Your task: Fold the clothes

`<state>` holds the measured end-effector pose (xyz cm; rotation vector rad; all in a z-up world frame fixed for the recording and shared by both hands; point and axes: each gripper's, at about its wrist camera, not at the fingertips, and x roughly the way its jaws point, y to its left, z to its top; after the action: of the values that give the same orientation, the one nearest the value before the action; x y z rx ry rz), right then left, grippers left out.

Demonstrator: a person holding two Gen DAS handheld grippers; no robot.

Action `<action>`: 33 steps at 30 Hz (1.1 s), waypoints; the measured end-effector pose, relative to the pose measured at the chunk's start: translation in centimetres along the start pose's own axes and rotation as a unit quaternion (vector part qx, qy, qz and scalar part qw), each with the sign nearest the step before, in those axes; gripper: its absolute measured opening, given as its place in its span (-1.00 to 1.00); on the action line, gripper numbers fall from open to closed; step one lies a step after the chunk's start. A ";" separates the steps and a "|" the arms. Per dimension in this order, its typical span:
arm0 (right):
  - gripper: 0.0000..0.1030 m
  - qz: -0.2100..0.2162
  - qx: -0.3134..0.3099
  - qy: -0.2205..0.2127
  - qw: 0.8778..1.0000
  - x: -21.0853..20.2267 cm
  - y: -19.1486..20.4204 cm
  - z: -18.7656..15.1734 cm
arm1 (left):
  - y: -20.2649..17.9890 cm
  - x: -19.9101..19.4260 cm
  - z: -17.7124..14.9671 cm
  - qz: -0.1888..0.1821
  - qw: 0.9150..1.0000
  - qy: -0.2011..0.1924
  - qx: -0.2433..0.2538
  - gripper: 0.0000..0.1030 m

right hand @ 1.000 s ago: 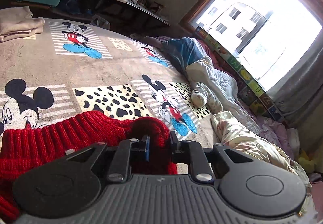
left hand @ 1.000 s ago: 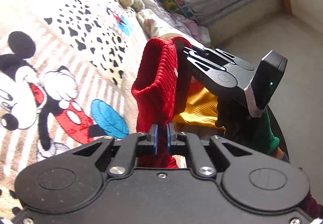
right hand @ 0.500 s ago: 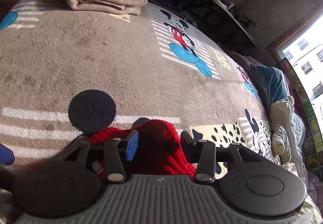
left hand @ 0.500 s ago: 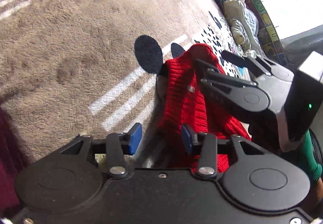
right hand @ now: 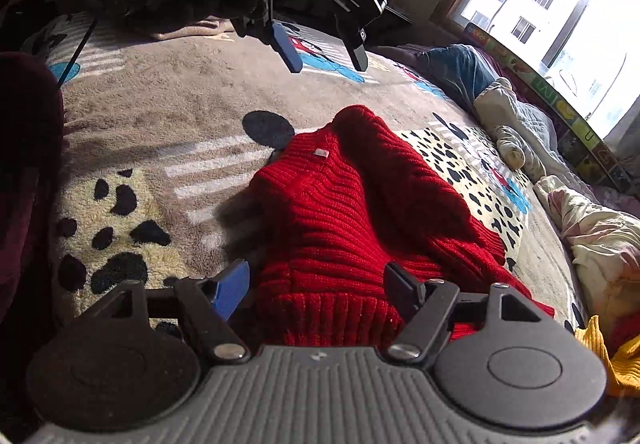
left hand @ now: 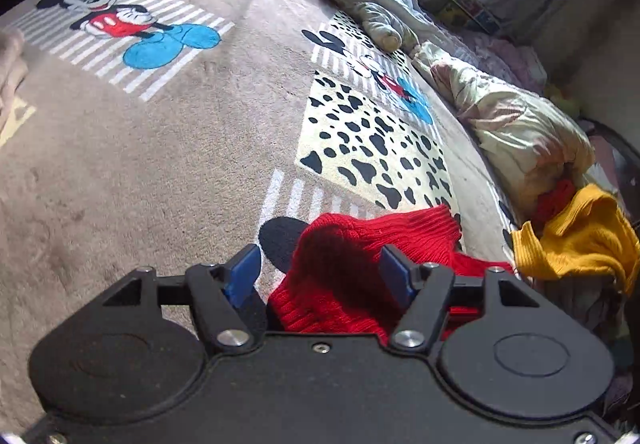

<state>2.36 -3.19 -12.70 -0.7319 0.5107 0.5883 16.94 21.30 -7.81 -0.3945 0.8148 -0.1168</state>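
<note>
Left wrist view: the left hand-held gripper point(left hand: 322, 270) hangs over a red knit sweater point(left hand: 360, 268) lying on a Mickey Mouse blanket point(left hand: 160, 132) that covers the bed. Its blue-padded fingers point(left hand: 244, 274) are spread wide, holding nothing; the sweater's bunched near edge sits between them, and whether either pad touches the knit cannot be told. A yellow garment point(left hand: 576, 240) lies crumpled just beside the sweater at the bed's right edge, with a strip of red knit point(left hand: 554, 198) showing behind it. Pale bedding point(left hand: 516, 124) is heaped along the far side under the window.

Right wrist view: the right hand-held gripper point(right hand: 316, 286) is likewise spread wide and empty, straddling the sweater's ribbed hem point(right hand: 332, 312). The red knit sweater point(right hand: 360, 204) lies folded lengthwise on the blanket point(right hand: 140, 132), running away from the camera, a small white tag point(right hand: 321, 152) showing near its far end. The left hand-held gripper point(right hand: 324, 58) hovers above the blanket beyond the sweater, fingers apart, clear of the fabric. A dark maroon cloth point(right hand: 28, 164) fills the left edge. The yellow garment point(right hand: 616, 360) peeks in at lower right, and the pale bedding point(right hand: 520, 132) lines the window side.
</note>
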 end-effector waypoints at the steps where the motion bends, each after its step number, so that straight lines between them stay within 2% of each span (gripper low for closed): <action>1: 0.43 -0.015 0.001 0.009 1.000 0.7 0.5 -0.5 | -0.4 1.1 0.3 0.000 0.999 0.017 0.052 0.26; 3: 0.53 -0.043 0.016 0.015 0.999 1.2 0.9 -1.3 | -0.8 3.7 0.6 -0.001 0.987 0.045 0.151 0.26; 5: 0.60 -0.054 0.046 0.019 0.997 1.6 0.9 -2.0 | -0.7 5.3 0.6 0.006 0.976 0.063 0.210 0.26; 6: 0.60 -0.058 0.045 0.016 0.997 1.7 1.1 -2.1 | -0.5 6.4 0.5 0.009 0.971 0.074 0.228 0.26; 9: 0.59 -0.075 0.030 0.004 0.997 1.7 2.0 -2.4 | -0.4 8.6 1.3 -0.006 0.969 0.088 0.230 0.26; 10: 0.51 -0.074 0.027 -0.002 0.997 1.8 2.1 -2.5 | -0.4 9.2 1.4 -0.007 0.970 0.091 0.227 0.24; 11: 0.31 -0.065 0.036 -0.003 0.997 1.9 1.7 -2.5 | -0.5 9.8 1.7 -0.010 0.971 0.094 0.219 0.05; 12: 0.12 -0.054 0.048 -0.003 0.997 2.0 1.3 -2.6 | -0.6 10.4 2.0 -0.021 0.974 0.100 0.204 -0.25; 13: -0.21 -0.037 0.066 0.000 0.997 2.0 0.5 -2.6 | -0.6 10.8 2.1 -0.033 0.977 0.106 0.184 -0.79; 16: -0.59 -0.030 0.076 0.001 0.997 1.3 -1.7 -2.6 | -0.8 9.9 2.3 -0.037 0.988 0.083 0.128 -0.86; 18: -0.61 -0.050 0.078 -0.013 0.996 -0.4 -3.9 -2.7 | -0.6 7.4 2.4 -0.073 0.995 0.055 0.051 -0.87; 21: -0.64 -0.094 0.084 -0.036 0.991 -3.6 -8.3 -2.6 | -0.8 3.1 2.0 -0.122 0.992 0.028 -0.015 -0.88; 25: -0.72 -0.142 0.065 -0.079 0.985 -9.3 -14.9 -1.6 | -2.2 -3.0 0.4 -0.185 0.980 -0.006 -0.077 -0.88; 27: -0.83 -0.160 0.034 -0.102 0.981 -12.9 -17.3 -0.4 | -3.1 -6.2 -1.1 -0.237 0.962 -0.026 -0.135 -0.88; 29: -0.84 -0.155 0.015 -0.123 0.980 -16.7 -19.5 0.7 | -4.3 -9.5 -2.2 -0.274 0.947 -0.045 -0.160 -0.88; 32: -0.87 -0.142 -0.009 -0.144 0.979 -21.2 -22.3 2.0 | -6.6 -15.1 -3.0 -0.317 0.929 -0.091 -0.168 -0.88; 33: -0.90 -0.137 -0.010 -0.150 0.979 -22.3 -23.0 2.3 | -7.1 -16.4 -3.0 -0.323 0.926 -0.102 -0.169 -0.88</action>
<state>1.76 -22.27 13.14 -0.7039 0.1206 0.4355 3.93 17.96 4.32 -0.9809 0.4690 -0.5460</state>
